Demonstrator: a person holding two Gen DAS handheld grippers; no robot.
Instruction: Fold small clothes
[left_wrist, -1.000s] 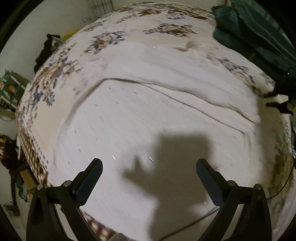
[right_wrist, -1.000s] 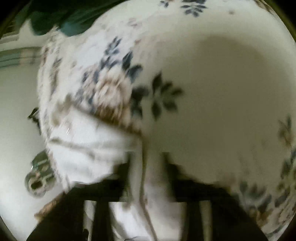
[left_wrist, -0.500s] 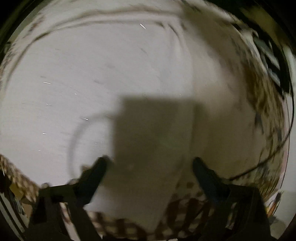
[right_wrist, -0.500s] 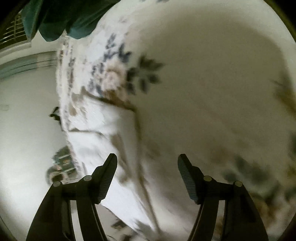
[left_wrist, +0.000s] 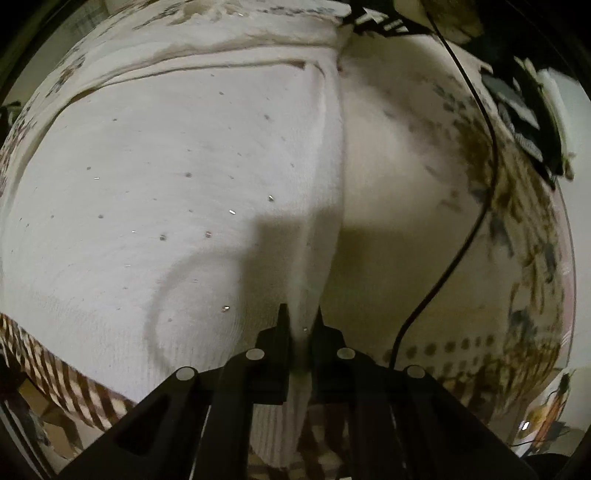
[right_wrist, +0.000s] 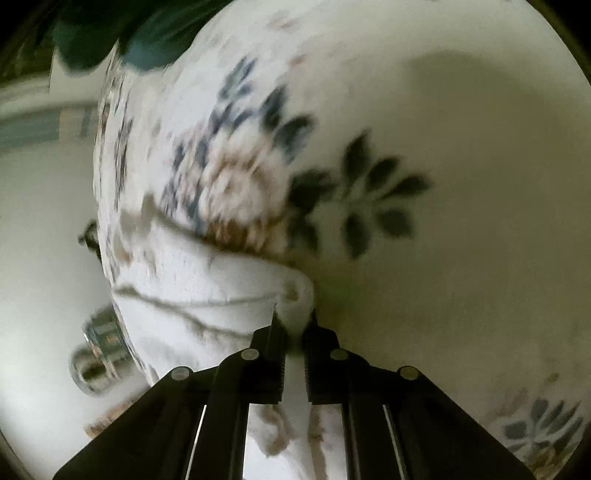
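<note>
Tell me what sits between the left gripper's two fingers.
A pinched ridge of the white garment, seen in the left wrist view; the left gripper is shut on it.

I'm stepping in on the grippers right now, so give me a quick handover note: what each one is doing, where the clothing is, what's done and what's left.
Left gripper: jaws shut on the side edge of the white garment.
Right gripper: jaws shut on a white edge of it too.
The garment lies spread flat on the floral bedspread; a black cable runs beside it.
Done: both edges gripped.
Left: no fold is visible yet; likely lift and carry the edge across, then finish folding.
</note>
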